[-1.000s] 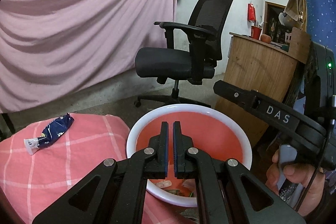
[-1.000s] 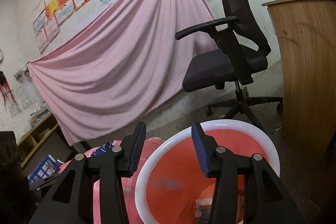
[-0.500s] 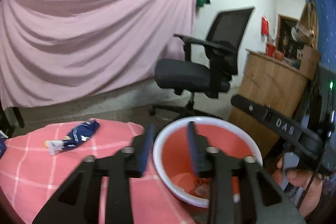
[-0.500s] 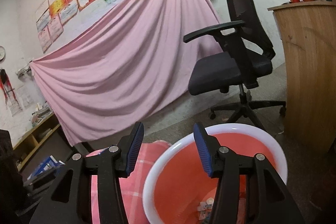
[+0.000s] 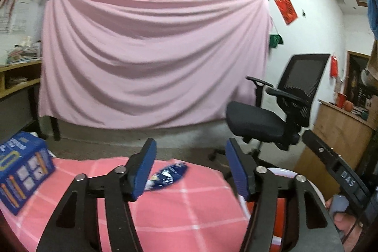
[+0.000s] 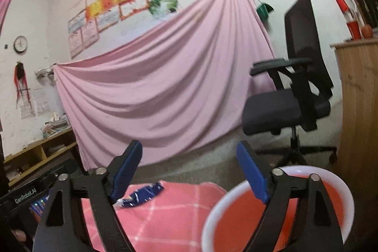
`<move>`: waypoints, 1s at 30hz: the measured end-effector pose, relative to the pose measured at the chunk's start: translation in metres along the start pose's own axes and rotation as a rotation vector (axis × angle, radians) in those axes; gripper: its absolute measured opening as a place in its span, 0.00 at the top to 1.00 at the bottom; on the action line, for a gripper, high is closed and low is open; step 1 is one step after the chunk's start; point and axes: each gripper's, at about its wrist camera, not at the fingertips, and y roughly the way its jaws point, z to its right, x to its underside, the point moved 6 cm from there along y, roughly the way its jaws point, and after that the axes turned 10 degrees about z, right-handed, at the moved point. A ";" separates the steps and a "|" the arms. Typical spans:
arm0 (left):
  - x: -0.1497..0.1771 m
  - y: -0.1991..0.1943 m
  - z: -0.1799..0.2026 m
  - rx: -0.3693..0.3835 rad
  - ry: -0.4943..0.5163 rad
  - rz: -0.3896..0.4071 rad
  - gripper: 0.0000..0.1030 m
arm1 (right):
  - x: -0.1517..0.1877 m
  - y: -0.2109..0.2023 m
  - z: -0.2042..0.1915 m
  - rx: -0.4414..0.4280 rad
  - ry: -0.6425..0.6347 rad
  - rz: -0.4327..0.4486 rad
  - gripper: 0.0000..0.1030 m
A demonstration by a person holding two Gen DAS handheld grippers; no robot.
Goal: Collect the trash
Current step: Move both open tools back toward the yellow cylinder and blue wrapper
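Observation:
A blue crumpled snack wrapper (image 5: pixel 169 175) lies on the pink checked cloth (image 5: pixel 179 211) near its far edge. It also shows in the right wrist view (image 6: pixel 139 196). My left gripper (image 5: pixel 190 170) is open and empty, raised above the cloth with the wrapper just beyond its left finger. My right gripper (image 6: pixel 189 171) is open and empty, above the gap between the cloth (image 6: pixel 165 216) and the red basin (image 6: pixel 330 202) with a white rim. In the left wrist view the basin (image 5: pixel 285 175) is mostly hidden behind the right finger.
A blue printed box (image 5: pixel 22 169) stands on the cloth at the left. A black office chair (image 5: pixel 278 115) and a wooden counter (image 5: pixel 340 131) stand at the right. A pink sheet (image 5: pixel 151 63) hangs on the back wall. Wooden shelves (image 6: pixel 37 152) stand at the left.
My left gripper has opened from shut and swung left from above the basin to over the cloth. My right gripper stayed open and rose, tilting left; the wrapper came into its view.

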 end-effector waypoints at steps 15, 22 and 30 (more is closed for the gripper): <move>0.010 -0.029 -0.102 -0.199 -0.021 0.117 0.04 | 0.031 0.027 -0.074 -0.098 -0.132 0.025 0.00; 0.021 -0.016 -0.135 -0.235 0.007 0.097 0.04 | 0.055 0.052 -0.090 -0.101 -0.194 -0.054 0.00; 0.031 0.003 -0.164 -0.261 0.013 0.093 0.04 | 0.089 0.094 -0.107 -0.089 -0.269 -0.199 0.00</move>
